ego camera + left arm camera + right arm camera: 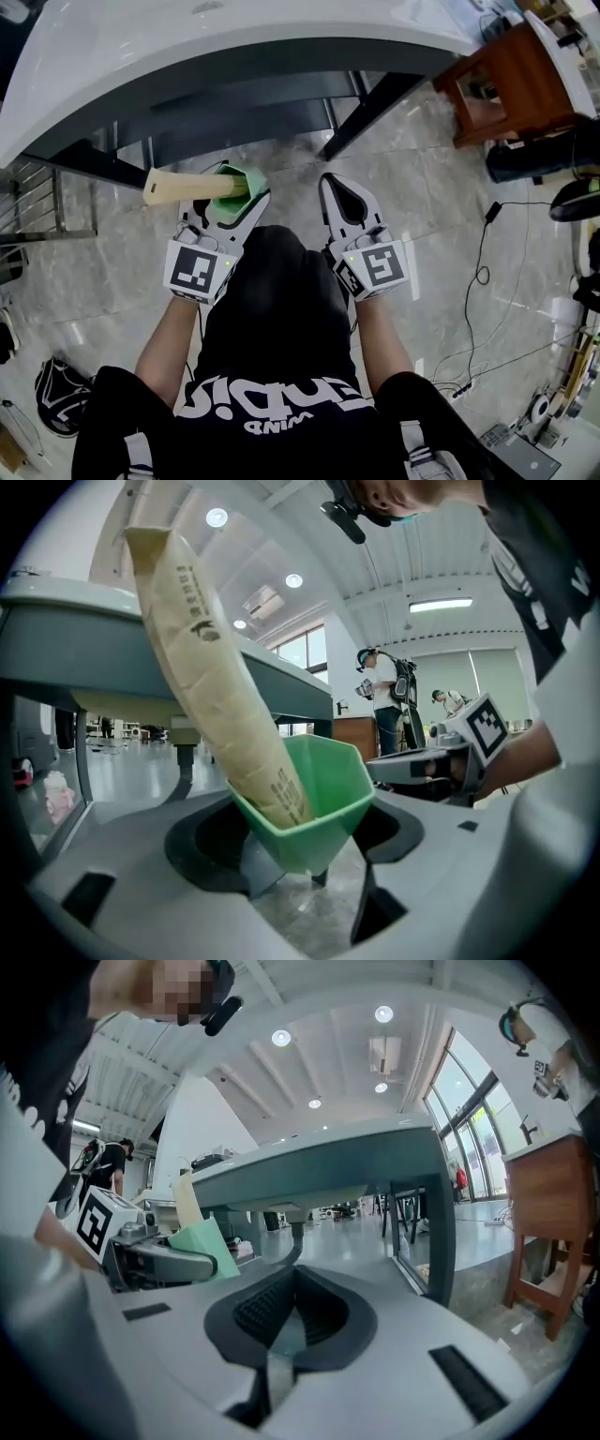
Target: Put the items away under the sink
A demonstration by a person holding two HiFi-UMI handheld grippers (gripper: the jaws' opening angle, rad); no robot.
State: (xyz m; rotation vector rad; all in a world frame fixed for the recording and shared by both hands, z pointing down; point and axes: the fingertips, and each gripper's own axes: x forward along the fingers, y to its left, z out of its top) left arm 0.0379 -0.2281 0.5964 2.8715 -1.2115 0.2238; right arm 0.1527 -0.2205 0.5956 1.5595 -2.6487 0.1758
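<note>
My left gripper [232, 192] is shut on a green plastic cup [231, 181] that tilts away from me. A long tan paper packet [183, 186] sticks out of the cup toward the left. In the left gripper view the cup [314, 799] sits between the jaws and the packet [211, 677] rises up and to the left. My right gripper [342, 187] hangs beside it, shut and empty; its fingertips meet in the right gripper view [292, 1274]. Both are held just in front of the white sink counter [234, 56], above the floor. The cup [202, 1246] shows at the left of the right gripper view.
Dark legs [375, 112] carry the sink, with open space beneath. A metal rack [37, 202] stands at the left, a wooden stool [506, 75] at the right. Cables [483, 272] trail over the marble floor, and a black bag [61, 394] lies lower left. People [384, 700] stand far off.
</note>
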